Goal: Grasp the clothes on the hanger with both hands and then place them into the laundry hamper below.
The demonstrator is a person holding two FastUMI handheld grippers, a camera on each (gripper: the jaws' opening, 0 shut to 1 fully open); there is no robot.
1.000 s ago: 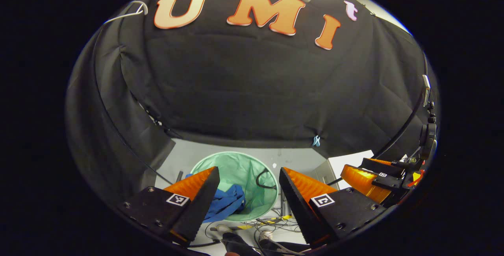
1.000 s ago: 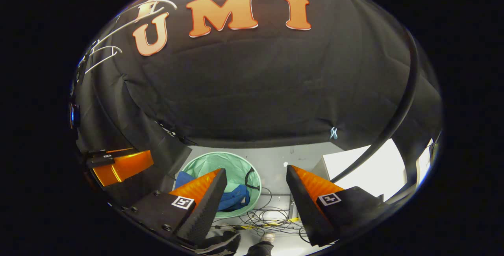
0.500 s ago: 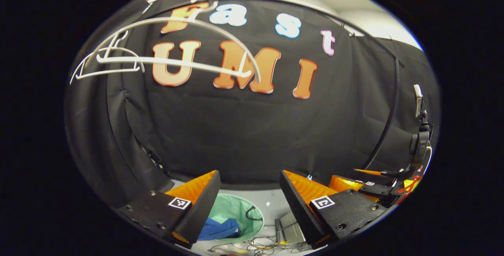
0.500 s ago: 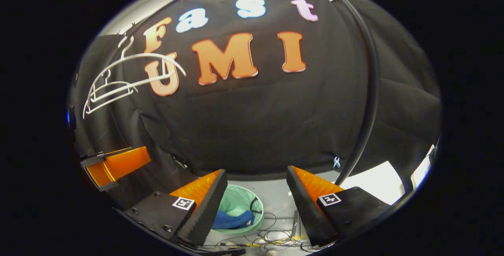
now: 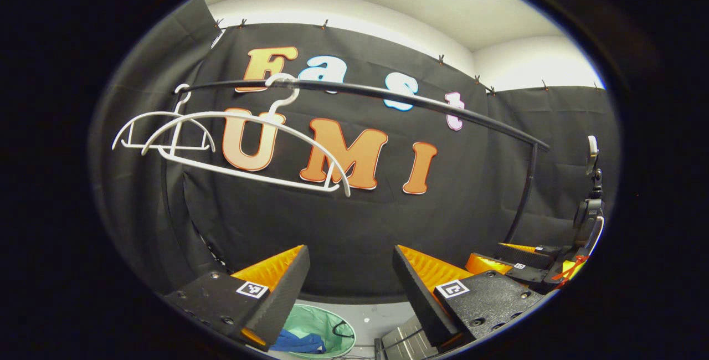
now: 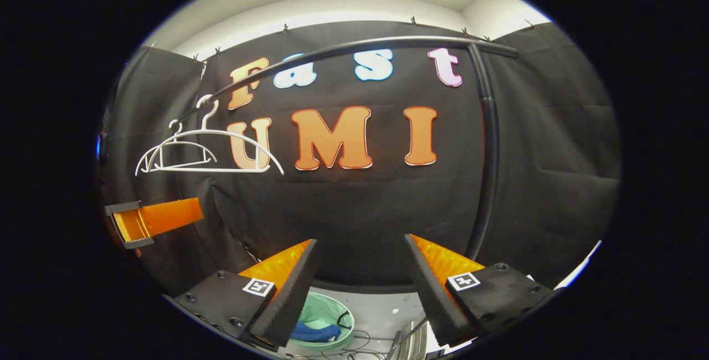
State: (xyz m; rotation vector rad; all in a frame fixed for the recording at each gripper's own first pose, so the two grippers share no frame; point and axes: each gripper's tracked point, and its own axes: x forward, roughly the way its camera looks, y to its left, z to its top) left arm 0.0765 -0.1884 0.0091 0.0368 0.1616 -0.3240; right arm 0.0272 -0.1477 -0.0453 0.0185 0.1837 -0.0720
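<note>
Already binned: blue clothes [image 5: 299,342] lie soft, light, in the green hamper [image 5: 321,324].
Both my grippers, left [image 5: 350,288] and right [image 6: 360,288], gape, holding nothing; hangers [image 5: 243,149] bare.

Two white hangers [image 5: 243,149] on one rail [image 5: 388,94], one green hamper [image 5: 318,327], one blue garment [image 5: 299,342], two grippers [image 5: 350,288].

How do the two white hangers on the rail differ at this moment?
In the left gripper view, the near hanger looks much larger than the far hanger, since it hangs closer to the camera. The near hanger's bottom bar slopes down to the right; the far hanger's bar sits nearly level. Both are white, bare of clothes, and hooked on the black rail. The blue clothes lie in the green hamper below.
</note>
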